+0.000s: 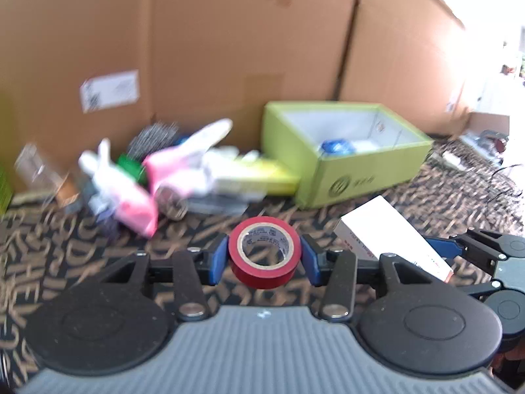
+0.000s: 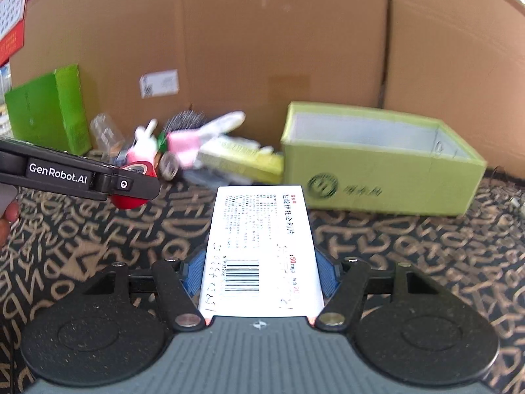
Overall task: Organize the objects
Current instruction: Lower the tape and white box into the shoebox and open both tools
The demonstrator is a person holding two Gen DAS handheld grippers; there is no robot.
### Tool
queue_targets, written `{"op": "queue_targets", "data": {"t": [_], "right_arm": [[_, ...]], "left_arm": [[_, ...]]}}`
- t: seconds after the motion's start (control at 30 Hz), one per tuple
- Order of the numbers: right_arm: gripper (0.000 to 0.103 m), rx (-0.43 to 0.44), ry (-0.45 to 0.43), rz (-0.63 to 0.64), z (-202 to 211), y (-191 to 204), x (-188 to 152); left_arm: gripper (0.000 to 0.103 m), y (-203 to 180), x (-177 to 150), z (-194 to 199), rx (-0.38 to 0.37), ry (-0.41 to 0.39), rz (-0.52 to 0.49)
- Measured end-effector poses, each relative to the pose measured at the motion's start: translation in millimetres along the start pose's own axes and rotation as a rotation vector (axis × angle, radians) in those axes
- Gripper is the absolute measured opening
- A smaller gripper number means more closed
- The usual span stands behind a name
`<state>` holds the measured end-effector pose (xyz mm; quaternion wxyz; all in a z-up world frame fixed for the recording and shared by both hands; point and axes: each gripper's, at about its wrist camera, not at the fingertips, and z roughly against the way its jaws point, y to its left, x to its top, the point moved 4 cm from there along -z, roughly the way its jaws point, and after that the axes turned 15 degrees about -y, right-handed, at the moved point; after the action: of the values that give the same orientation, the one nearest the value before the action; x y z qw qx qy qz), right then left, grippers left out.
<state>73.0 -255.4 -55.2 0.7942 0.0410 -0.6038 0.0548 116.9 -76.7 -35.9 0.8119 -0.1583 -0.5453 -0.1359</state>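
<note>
The left gripper (image 1: 264, 256) has its jaws clamped on a roll of red tape (image 1: 264, 251), held clear above the letter-patterned desk (image 2: 98, 246). The right gripper (image 2: 261, 274) grips a white medicine box (image 2: 259, 246) between its blue pads, also lifted. Ahead, an open green box (image 2: 377, 180) stands near a blurred heap of small items (image 1: 157, 170) before a cardboard wall (image 2: 262, 49).

Backdrop: tall brown cardboard panels (image 2: 262, 49) with vertical folds and a white shipping label (image 2: 159, 82). Surface: dark cloth (image 2: 426, 246) printed with tan lettering. Far right in the left wrist view: strong daylight (image 1: 498, 49).
</note>
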Motion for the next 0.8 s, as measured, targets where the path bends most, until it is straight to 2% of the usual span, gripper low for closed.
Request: {"op": "queue_targets", "data": {"t": [0.23, 0.5, 0.63, 0.8], "right_arm": [[0.07, -0.107, -0.095, 0.022, 2, -60, 49], [0.07, -0.236, -0.137, 0.032, -53, -137, 95], [0.07, -0.289, -0.129, 0.037, -87, -169, 98], [0.07, -0.312, -0.073, 0.01, -129, -196, 82]], "left_arm": [[0.047, -44, 51, -33, -0.076, -0.068, -0.051], [0.047, -90, 88, -107, -0.112, -0.073, -0.066], [0.047, -101, 92, -151, -0.106, -0.047, -0.067], [0.047, -102, 83, -195, -0.077, -0.014, -0.076]]}}
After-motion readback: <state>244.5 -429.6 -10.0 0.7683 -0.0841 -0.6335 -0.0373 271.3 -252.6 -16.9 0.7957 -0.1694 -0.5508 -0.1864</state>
